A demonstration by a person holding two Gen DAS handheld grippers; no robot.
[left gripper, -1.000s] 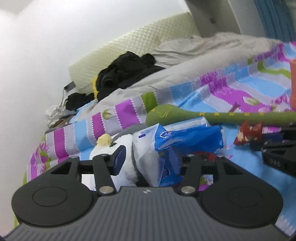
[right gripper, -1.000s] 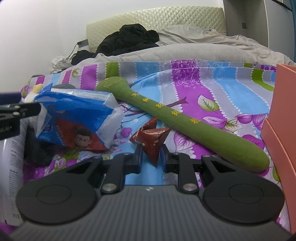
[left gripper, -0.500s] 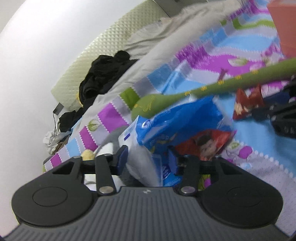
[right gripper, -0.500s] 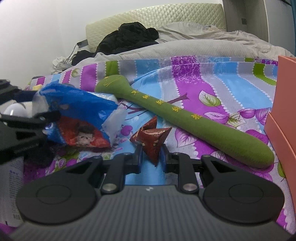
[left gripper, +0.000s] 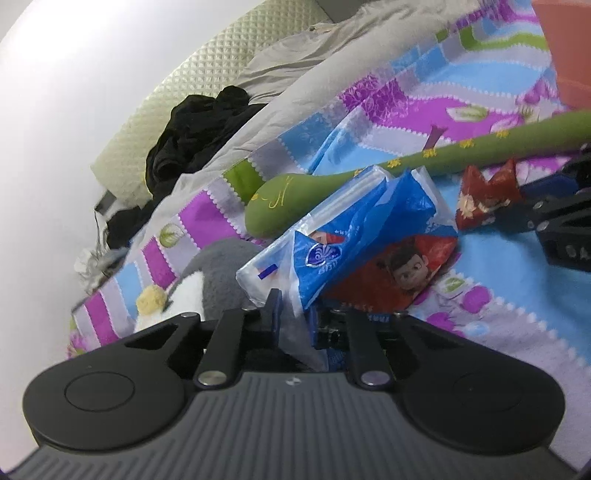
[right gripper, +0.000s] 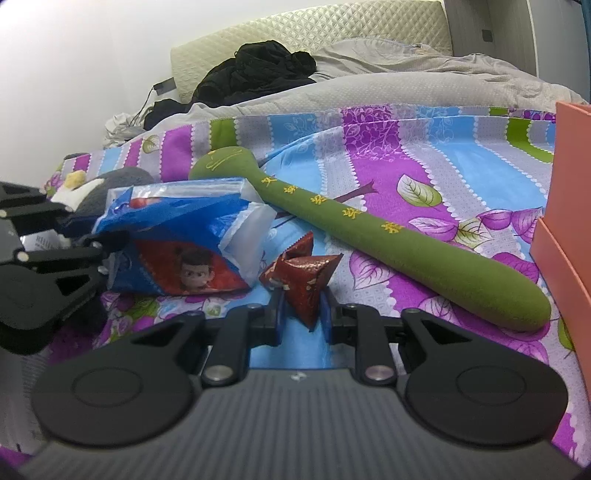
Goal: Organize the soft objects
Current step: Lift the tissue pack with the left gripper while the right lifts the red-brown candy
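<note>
Left wrist view: left gripper [left gripper: 293, 319], jaws closing on the near clear-plastic edge of a blue tissue pack [left gripper: 354, 236], the film pinched between them. Pack lies on a striped floral bedspread [left gripper: 491, 302]; its red cartoon-printed side faces near and right. Grey and white plush toy [left gripper: 210, 273] just left of the pack, partly behind it. Long green plush mallet [left gripper: 424, 166] just beyond the pack, running far right. Orange box [left gripper: 569, 55] at far right edge.

Right wrist view: right gripper [right gripper: 300, 314], clenched on a small red foil packet [right gripper: 304, 280], pads pressing its lower point from both sides; packet stands upright at the near middle of the bedspread. Tissue pack to its left, close beside it; mallet behind and to its right, apart from it. Black clothes [right gripper: 255, 75] and a grey quilt [right gripper: 406, 85] heaped at the far end, against a cream padded headboard [right gripper: 332, 33].
</note>
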